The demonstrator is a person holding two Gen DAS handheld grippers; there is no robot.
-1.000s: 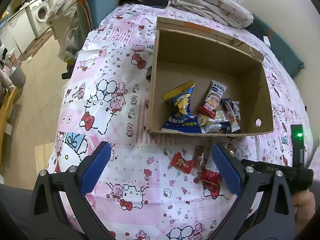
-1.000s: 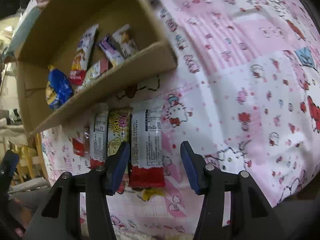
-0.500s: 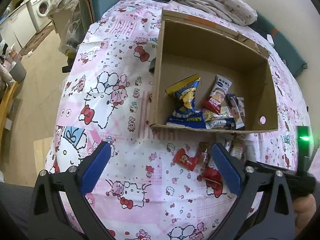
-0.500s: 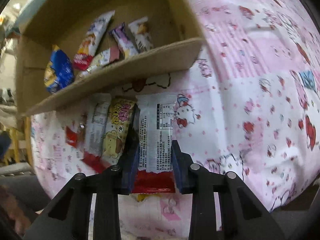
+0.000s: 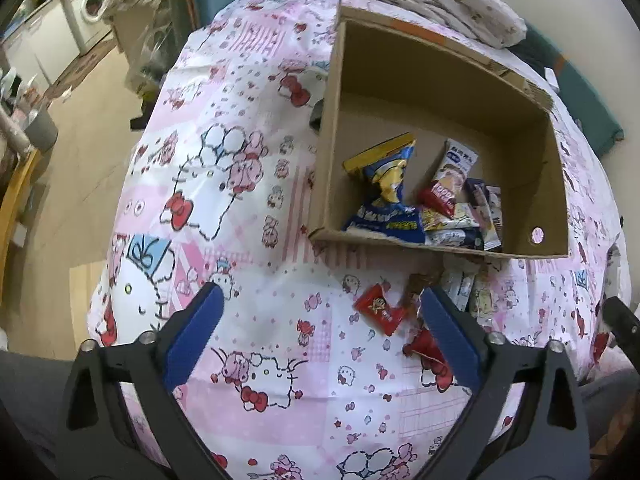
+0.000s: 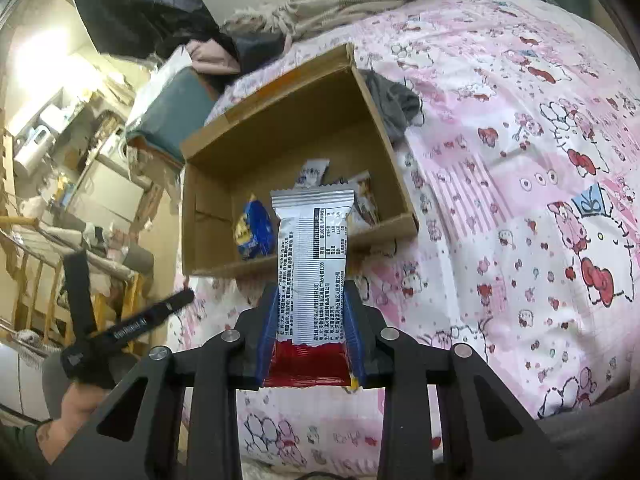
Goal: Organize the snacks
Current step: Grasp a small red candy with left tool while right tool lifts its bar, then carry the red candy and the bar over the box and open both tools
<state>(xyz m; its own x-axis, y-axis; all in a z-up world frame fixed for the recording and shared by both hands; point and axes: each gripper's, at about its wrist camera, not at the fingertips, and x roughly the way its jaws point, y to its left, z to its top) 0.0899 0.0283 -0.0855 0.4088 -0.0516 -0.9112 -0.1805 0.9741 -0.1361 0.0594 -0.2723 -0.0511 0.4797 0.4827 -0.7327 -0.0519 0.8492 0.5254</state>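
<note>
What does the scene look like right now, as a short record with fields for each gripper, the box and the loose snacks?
right gripper: shut on white and red snack packet, held above the bedspread, in front of the box
left gripper: open, holding nothing, over the bedspread
cardboard box: open top, several packets lying near its front wall
blue chip bag: inside the box
loose snacks: red candy and a few packets outside the box's front wall

A pink cartoon-print bedsheet [image 5: 248,184] covers the bed, with a washing machine [image 5: 91,5] beyond the tan floor [image 5: 76,152].
</note>
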